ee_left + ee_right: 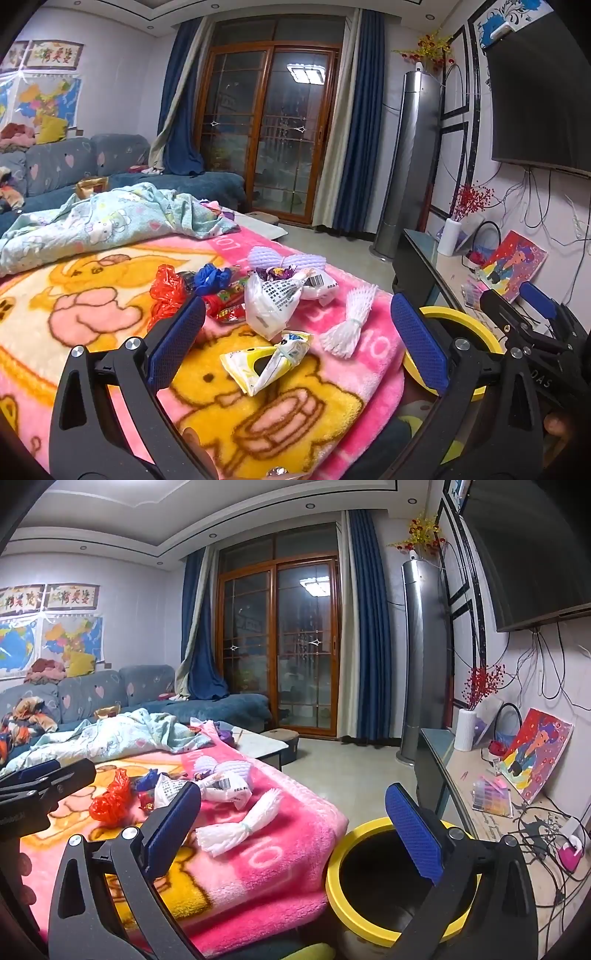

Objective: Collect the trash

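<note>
Trash lies on a pink and yellow cartoon blanket (pixel 92 295): a yellow-white wrapper (pixel 269 363), a printed white plastic bag (pixel 273 302), a white foam net (pixel 349 325), a red bag (pixel 168 291), a blue scrap (pixel 212 277) and a purple foam net (pixel 284 258). My left gripper (pixel 297 306) hovers open just short of the yellow-white wrapper, holding nothing. A yellow-rimmed bin (pixel 354 834) stands on the floor at the blanket's right edge. My right gripper (pixel 293 790) is open and empty, its right finger over the bin's mouth and the white foam net (pixel 243 823) ahead to the left.
A crumpled light-blue quilt (pixel 110 218) lies behind the trash, with a blue sofa (pixel 74 162) beyond. At right a low cabinet (pixel 480 812) carries a painting, a vase and cables. A tall grey air conditioner (pixel 424 657) and a small low table (pixel 266 746) stand farther off.
</note>
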